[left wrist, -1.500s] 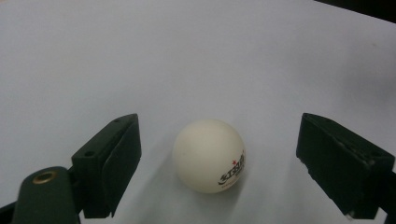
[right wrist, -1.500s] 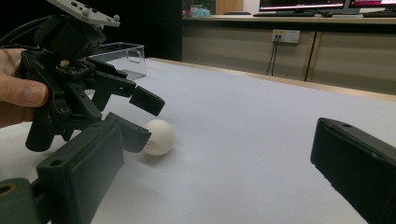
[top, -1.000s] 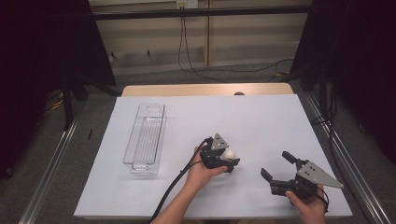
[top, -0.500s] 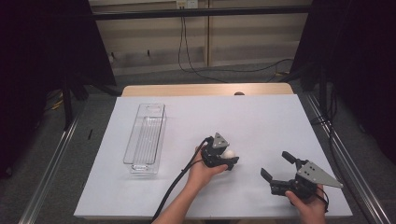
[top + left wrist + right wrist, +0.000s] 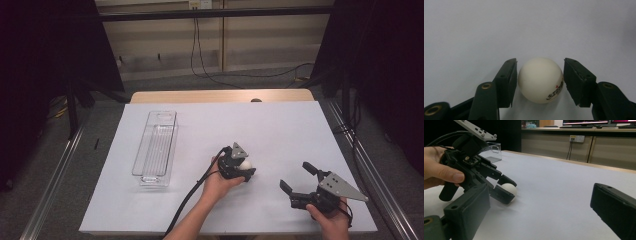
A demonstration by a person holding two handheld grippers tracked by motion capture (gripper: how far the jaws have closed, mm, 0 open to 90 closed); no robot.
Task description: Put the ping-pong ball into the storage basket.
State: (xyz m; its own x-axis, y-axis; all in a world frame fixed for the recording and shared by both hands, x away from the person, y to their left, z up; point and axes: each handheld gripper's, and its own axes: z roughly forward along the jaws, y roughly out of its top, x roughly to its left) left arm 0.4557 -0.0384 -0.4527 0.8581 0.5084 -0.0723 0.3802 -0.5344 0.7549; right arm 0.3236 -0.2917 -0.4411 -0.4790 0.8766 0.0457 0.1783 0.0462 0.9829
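Left claw [image 5: 539,82] spread around the ball [image 5: 540,80], low centre of frame on the counter [image 5: 280,125], jaws just beside it, likely lining up a pinch. Right claw [image 5: 298,178] spread, empty, lower right.

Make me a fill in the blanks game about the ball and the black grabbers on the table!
1. The white ball sits between the jaws of the ____ gripper.
2. The right gripper has its jaws wide ____.
3. The clear plastic box on the table has ____ inside it.
4. The ball rests on the ____ table cover.

Missing words: left; open; nothing; white
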